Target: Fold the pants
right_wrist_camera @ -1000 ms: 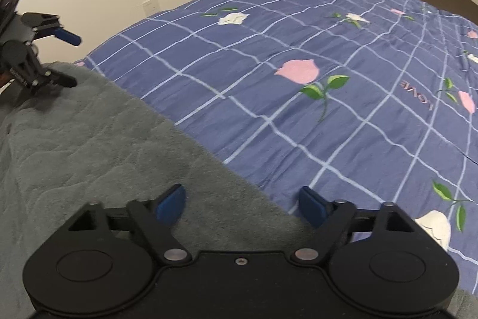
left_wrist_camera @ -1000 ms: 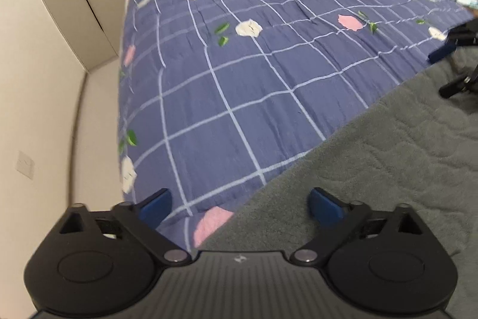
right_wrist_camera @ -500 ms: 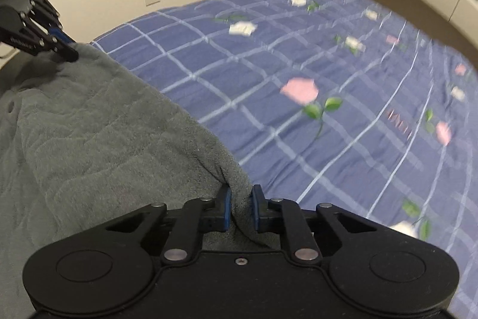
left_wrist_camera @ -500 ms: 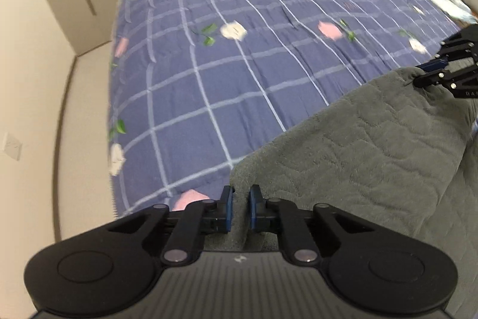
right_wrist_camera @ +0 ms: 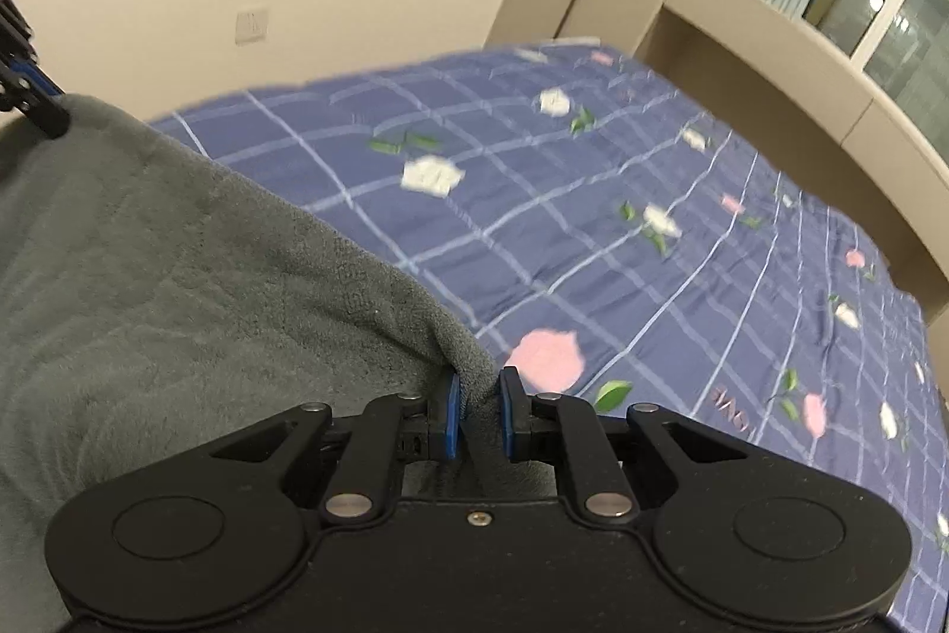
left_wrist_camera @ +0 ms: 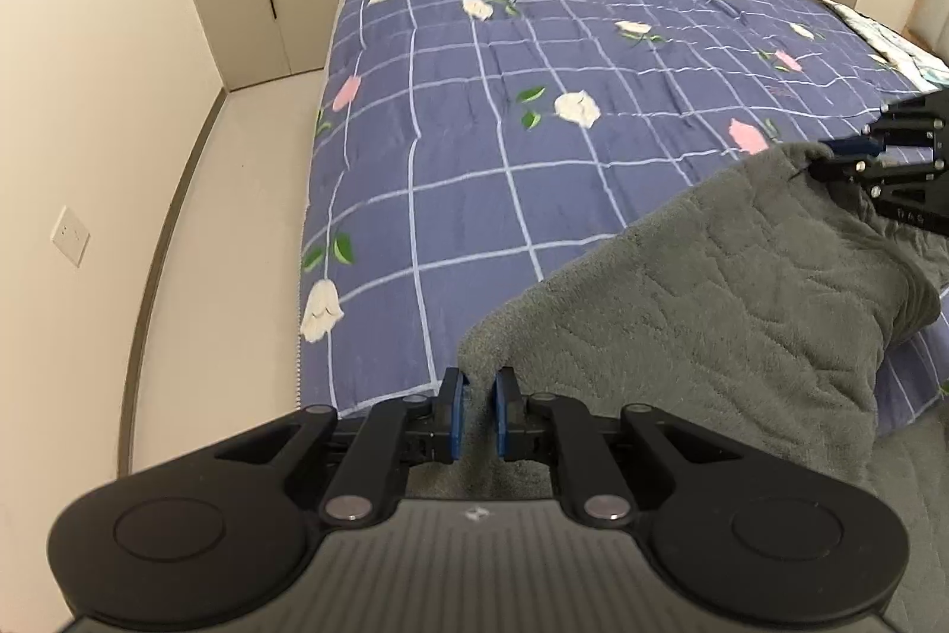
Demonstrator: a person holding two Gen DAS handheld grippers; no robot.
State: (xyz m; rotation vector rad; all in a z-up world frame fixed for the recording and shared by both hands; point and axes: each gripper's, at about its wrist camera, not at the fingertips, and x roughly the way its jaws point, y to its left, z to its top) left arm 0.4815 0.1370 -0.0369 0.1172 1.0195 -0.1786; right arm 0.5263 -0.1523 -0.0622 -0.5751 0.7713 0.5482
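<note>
Pinching opposite corners of the grey pants [left_wrist_camera: 700, 289], the left tool [left_wrist_camera: 474, 410] and right tool [right_wrist_camera: 477, 413] hold one edge stretched between them above the bed [left_wrist_camera: 534, 158]; the cloth's free length hangs below, so folding likely means carrying both corners forward together.

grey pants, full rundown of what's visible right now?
The pants are dark grey, thick and fleecy, with a faint quilted pattern of stitched lines. One edge is lifted off the blue flowered bedspread and stretched between two tongs: the left tongs pinch one corner, the right tongs pinch the other. The cloth sags between them and drapes down, with a fold hanging under the right corner. Waistband and legs cannot be told apart here.
</note>
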